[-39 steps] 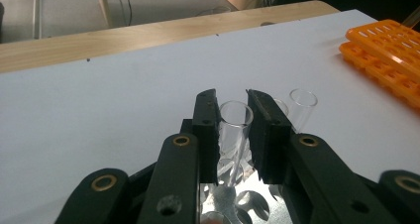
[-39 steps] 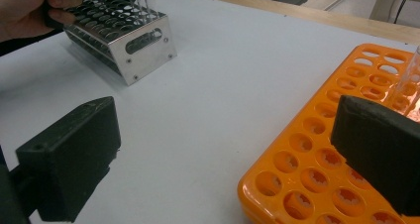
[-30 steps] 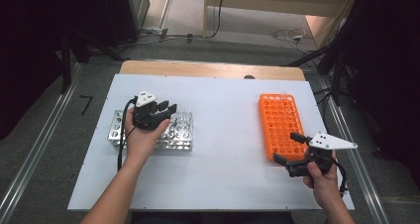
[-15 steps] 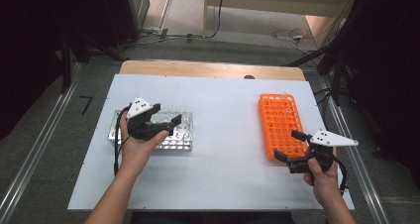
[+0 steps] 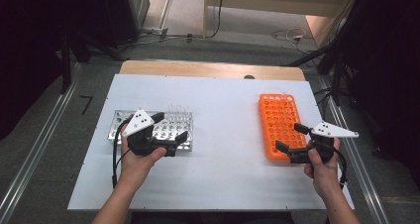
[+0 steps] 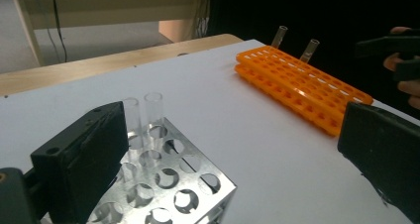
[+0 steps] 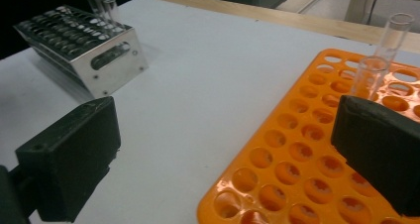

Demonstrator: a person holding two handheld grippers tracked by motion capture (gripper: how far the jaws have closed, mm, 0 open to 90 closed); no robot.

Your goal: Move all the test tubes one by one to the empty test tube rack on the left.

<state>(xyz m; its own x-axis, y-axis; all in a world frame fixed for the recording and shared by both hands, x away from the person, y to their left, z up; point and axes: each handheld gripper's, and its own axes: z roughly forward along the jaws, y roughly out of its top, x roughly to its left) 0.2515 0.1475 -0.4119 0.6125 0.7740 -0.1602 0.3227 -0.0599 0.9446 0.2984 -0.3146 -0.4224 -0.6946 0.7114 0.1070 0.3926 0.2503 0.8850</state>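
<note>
The left gripper (image 5: 170, 126) is held wide open over the metal rack (image 5: 115, 127) on the white table (image 5: 223, 115), its jaws having just been opening, with nothing gripped. 2 clear tubes (image 6: 153, 107) are seen standing in that rack. The right gripper (image 5: 291, 137) is spread wide beside the orange rack (image 5: 280, 120), which bears 2 tubes (image 7: 393, 33). No readable writing is seen.

Clear tubes (image 6: 153, 110) – upright in metal rack (image 5: 119, 121)

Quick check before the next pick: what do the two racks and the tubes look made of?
The silver perforated rack looks like polished metal, probably aluminium or steel: mirror-like sides, sharp folded edges. The orange grid rack looks like moulded plastic, with an even satin sheen. The clear test tubes are transparent; glass or clear plastic cannot be told apart here.
</note>
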